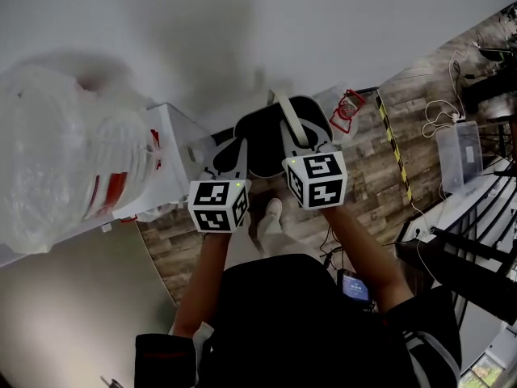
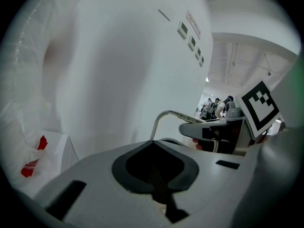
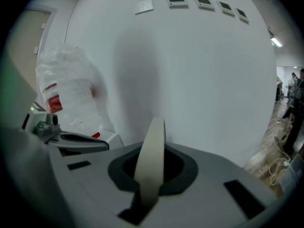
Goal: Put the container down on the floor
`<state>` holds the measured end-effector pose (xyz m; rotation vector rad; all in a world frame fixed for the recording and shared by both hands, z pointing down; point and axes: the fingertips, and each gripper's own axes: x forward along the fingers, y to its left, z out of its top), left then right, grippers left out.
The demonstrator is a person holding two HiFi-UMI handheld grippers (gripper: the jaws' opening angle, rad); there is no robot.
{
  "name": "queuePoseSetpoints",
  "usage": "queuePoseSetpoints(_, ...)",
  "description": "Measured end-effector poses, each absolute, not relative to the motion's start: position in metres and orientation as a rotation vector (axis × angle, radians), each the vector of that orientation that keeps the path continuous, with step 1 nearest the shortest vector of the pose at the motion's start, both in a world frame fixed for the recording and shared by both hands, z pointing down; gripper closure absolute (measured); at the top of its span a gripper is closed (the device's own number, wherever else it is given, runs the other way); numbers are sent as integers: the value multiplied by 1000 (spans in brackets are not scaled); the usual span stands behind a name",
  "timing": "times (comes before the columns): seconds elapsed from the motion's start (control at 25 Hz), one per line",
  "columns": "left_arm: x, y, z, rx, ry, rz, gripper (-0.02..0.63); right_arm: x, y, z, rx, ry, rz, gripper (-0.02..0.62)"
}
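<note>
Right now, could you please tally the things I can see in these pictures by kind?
Grippers: 2, the left gripper and the right gripper
Dark container: 1
Clear plastic bag: 1
Clear storage box: 1
Red object on floor: 1
White shoe: 1
Total: 7

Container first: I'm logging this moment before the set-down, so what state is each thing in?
container: held up, off the floor.
handle: upright, clamped between jaws.
right gripper: shut on the handle.
left gripper: shut, nothing seen between its jaws.
plastic bag: crumpled, bulging.
</note>
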<state>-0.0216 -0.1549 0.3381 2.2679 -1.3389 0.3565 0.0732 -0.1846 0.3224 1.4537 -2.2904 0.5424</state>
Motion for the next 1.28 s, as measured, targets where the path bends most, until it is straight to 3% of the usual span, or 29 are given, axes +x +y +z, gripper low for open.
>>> queuePoseSetpoints(0.68,-64,-160,436,2129,-1299,400,591,50,-182,428,1400,-2122,676,563)
queuePoseSetpoints(1.28,-47,-124,535,2024,-1168,439,591,56,-160,528,1381,-1985,789,563)
